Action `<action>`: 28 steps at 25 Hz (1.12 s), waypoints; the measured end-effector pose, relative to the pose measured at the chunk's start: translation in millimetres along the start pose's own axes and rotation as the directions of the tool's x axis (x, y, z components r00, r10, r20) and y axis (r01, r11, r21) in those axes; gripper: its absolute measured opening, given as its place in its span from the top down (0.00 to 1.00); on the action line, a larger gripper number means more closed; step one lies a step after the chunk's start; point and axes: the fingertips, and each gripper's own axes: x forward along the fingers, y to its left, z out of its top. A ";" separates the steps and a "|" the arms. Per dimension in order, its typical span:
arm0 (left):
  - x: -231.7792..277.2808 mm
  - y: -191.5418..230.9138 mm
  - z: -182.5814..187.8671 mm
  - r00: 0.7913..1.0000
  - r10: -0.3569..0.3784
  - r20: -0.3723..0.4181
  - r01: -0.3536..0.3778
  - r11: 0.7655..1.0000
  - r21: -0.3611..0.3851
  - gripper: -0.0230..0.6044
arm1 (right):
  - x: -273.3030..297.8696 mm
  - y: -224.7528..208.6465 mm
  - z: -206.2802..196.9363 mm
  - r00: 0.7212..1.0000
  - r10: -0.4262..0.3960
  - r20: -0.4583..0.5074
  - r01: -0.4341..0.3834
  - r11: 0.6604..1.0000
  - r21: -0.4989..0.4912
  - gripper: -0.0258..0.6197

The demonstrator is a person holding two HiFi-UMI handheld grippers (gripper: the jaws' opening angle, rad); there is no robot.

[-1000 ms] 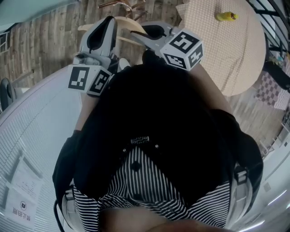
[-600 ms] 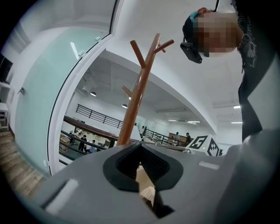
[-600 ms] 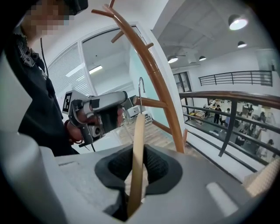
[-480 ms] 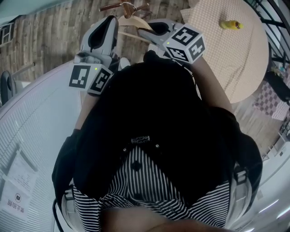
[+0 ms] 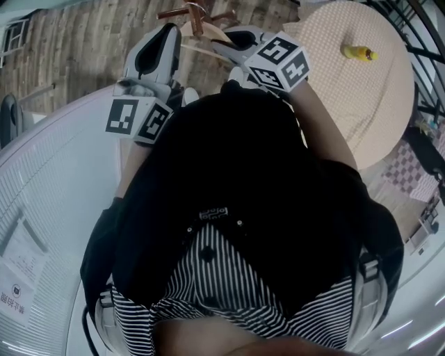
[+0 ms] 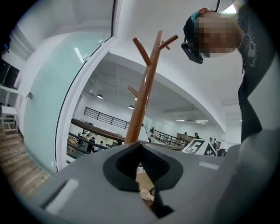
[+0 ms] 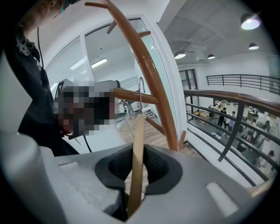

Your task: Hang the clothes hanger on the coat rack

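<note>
A brown wooden coat rack (image 6: 146,87) with angled pegs rises just ahead of both grippers; its top (image 5: 191,12) shows at the upper edge of the head view. My right gripper (image 7: 138,151) is shut on the pale wooden arm of the clothes hanger (image 7: 136,166). The hanger's metal hook (image 7: 140,94) stands up against a side peg (image 7: 131,95) of the rack; whether it rests on the peg I cannot tell. My left gripper (image 6: 142,151) points level at the rack pole, jaws together with nothing in them. In the head view the left gripper (image 5: 165,33) sits beside the right gripper (image 5: 224,43).
A round beige table (image 5: 361,90) with a small yellow object (image 5: 358,52) stands to the right. A glass wall (image 6: 48,100) is at the left of the rack and a dark railing (image 7: 232,127) at the right. The floor (image 5: 76,55) is wood planks.
The right gripper has carried the hanger forward, closer to the rack's top, which now shows more fully in the head view. The left gripper has shifted only slightly.
</note>
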 end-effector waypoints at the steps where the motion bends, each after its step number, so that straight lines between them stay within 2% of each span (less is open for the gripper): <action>1: -0.1 0.7 -0.3 1.000 0.008 0.000 -0.008 1.000 0.000 0.96 | 0.9 -1.4 0.0 1.000 0.002 -0.004 -0.002 1.000 -0.007 0.87; 8: 2.4 8.9 -1.3 0.998 0.062 -0.001 -0.062 0.998 -0.002 0.96 | 9.4 -16.9 -0.6 0.999 0.028 -0.043 -0.029 0.999 -0.039 0.87; 21: -9.6 19.1 -9.2 0.992 0.129 -0.017 -0.129 0.992 -0.013 0.96 | 30.7 -37.6 -18.2 0.993 0.016 -0.118 -0.026 0.996 -0.086 0.87; 25: -16.1 20.3 -13.6 0.991 0.132 -0.023 -0.132 0.991 -0.015 0.96 | 37.0 -42.5 -21.5 0.994 -0.030 -0.107 0.020 0.995 -0.099 0.86; 28: -22.0 22.7 -13.3 0.990 0.136 -0.024 -0.136 0.991 -0.013 0.96 | 38.1 -46.8 -18.4 0.997 -0.052 -0.063 0.048 0.997 -0.063 0.83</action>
